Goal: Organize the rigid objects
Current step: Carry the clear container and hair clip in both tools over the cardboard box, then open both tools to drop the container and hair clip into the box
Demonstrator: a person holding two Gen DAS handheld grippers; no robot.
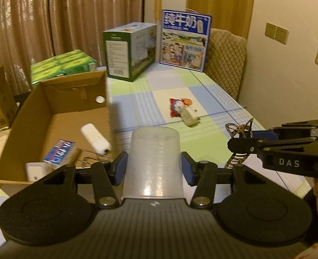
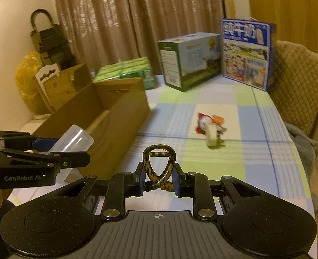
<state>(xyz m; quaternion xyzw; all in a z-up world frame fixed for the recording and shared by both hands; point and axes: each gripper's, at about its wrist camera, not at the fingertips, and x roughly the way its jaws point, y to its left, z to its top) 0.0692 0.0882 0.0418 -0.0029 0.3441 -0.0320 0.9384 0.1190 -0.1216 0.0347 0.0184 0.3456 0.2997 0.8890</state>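
My left gripper (image 1: 153, 168) is shut on a clear plastic cup (image 1: 153, 159), bottom pointing away, held above the table beside the open cardboard box (image 1: 57, 112). In the right wrist view the same cup (image 2: 74, 139) sticks out of the left gripper (image 2: 57, 146) near the box (image 2: 115, 112). My right gripper (image 2: 158, 180) is shut on a leopard-patterned hair clip (image 2: 159, 166); the clip (image 1: 239, 129) shows at the right gripper (image 1: 250, 139) in the left view. The box holds a white bottle (image 1: 96, 138), a blue carton (image 1: 59, 152) and a fork (image 1: 94, 156).
A red snack packet with a small white bottle (image 1: 183, 110) lies mid-table on the checked cloth (image 1: 202, 142). At the back stand a green-white carton box (image 1: 128, 51), a blue milk box (image 1: 183, 40) and green packs (image 1: 61, 65). A padded chair (image 1: 226, 64) stands right.
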